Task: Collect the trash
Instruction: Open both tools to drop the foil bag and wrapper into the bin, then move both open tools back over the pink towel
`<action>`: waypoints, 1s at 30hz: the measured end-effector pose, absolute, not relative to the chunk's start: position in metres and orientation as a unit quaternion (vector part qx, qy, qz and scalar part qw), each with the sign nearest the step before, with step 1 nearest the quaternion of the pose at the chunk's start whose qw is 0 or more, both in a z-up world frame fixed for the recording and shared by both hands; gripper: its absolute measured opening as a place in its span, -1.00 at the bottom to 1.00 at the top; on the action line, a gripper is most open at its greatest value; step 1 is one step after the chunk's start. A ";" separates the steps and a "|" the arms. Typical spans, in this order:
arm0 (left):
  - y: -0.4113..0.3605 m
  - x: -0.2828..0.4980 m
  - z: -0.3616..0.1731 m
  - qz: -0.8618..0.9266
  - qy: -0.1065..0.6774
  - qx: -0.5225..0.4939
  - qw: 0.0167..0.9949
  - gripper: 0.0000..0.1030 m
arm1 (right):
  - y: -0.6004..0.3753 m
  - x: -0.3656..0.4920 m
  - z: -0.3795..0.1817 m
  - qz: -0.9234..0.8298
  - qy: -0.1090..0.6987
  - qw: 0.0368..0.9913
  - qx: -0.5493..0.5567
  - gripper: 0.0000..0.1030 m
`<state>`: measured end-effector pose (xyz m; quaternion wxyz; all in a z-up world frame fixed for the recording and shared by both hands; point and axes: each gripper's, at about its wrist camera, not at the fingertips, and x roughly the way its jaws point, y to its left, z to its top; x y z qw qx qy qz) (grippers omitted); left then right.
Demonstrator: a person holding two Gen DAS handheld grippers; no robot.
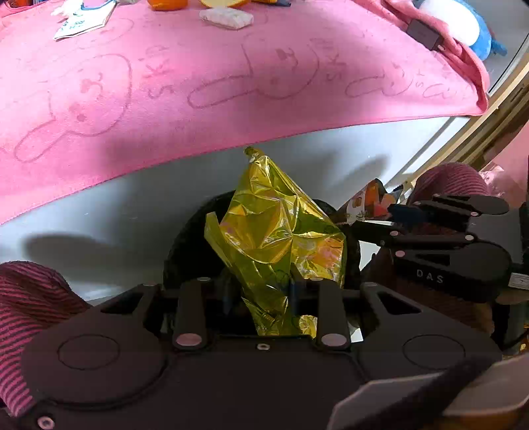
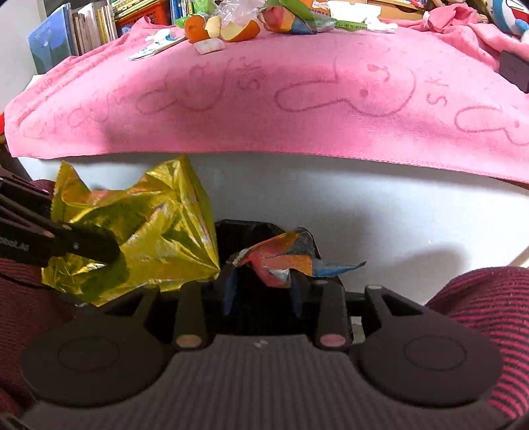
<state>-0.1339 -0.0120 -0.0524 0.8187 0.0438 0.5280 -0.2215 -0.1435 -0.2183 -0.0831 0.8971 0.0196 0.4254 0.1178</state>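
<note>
Left gripper (image 1: pixel 261 294): clamped on a crumpled yellow foil wrapper (image 1: pixel 277 238), held just above a black bin (image 2: pixel 244 231).
Right gripper (image 2: pixel 264 291): jaws parted around a crumpled orange-and-blue wrapper (image 2: pixel 284 258); whether the pads press it cannot be told, looks loosened rather than squeezed.
Bin position: below both grippers, at the near edge of the white table (image 2: pixel 363 205), mostly hidden behind the two wrappers.
Progress: two wrappers brought over the bin, neither seen inside it yet; judged mid-drop on the right side, drop pending on the left.
Left on the pink towel (image 2: pixel 297 109), far end: orange peel pieces (image 2: pixel 211 28), a colourful crumpled wrapper (image 2: pixel 291 20), clear plastic film (image 2: pixel 238 11), a small white packet (image 2: pixel 208 45), a printed paper card (image 2: pixel 155 46).
Judged share: early to middle; most of the pile untouched.
Not trash, likely: blue plush toy (image 1: pixel 463 29), books (image 2: pixel 92 23) behind the table.
Risk: light foil may spring open and catch the bin rim instead of falling in.
</note>
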 end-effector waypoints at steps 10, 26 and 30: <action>-0.020 -0.130 -0.055 -0.197 0.519 0.062 0.829 0.31 | -0.220 -0.142 -0.083 0.122 0.426 0.896 0.027 0.32; -0.002 -0.123 0.005 -0.200 0.423 0.037 0.883 0.65 | -0.230 -0.142 -0.034 0.134 0.338 0.931 0.026 0.53; 0.009 -0.113 0.033 -0.179 0.357 0.013 0.917 0.82 | -0.235 -0.135 -0.005 0.131 0.280 0.951 0.016 0.56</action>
